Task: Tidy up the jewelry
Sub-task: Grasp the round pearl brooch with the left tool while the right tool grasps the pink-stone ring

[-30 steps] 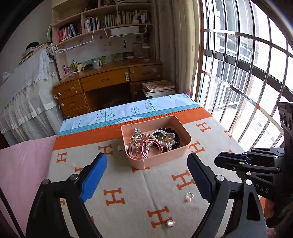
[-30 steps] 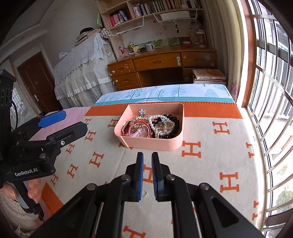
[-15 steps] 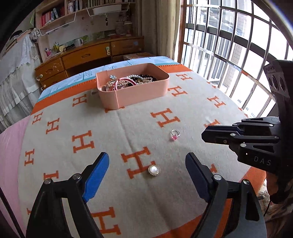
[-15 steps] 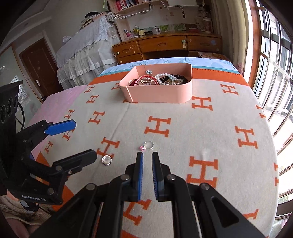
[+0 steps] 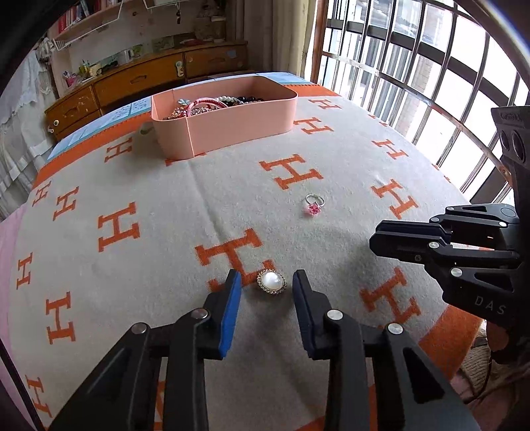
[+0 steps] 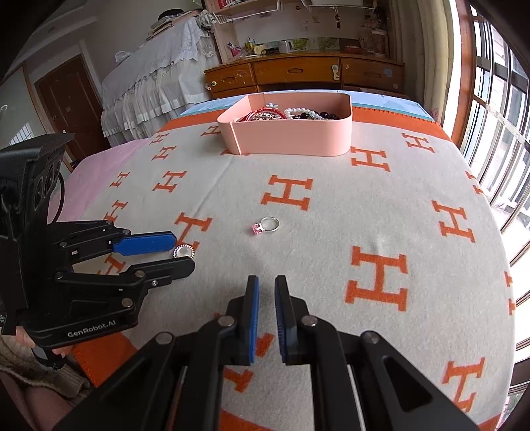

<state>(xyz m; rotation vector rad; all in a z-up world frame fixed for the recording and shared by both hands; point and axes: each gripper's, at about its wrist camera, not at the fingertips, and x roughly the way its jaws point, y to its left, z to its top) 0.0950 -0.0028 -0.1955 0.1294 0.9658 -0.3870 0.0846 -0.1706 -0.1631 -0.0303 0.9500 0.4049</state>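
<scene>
Pearl brooch (image 5: 272, 281), round, gold-rimmed, between parted left gripper (image 5: 267, 281), right gripper (image 6: 266, 287) nearly closed, empty.

The left tool (image 5: 263, 285) has dropped and narrowed around the pearl brooch (image 5: 272, 281)

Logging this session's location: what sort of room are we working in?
Most likely a home bedroom or study. The work surface is an orange-H blanket spread as on a bed, a wooden desk with drawers stands behind it beneath bookshelves, and a barred window runs along one side.
</scene>
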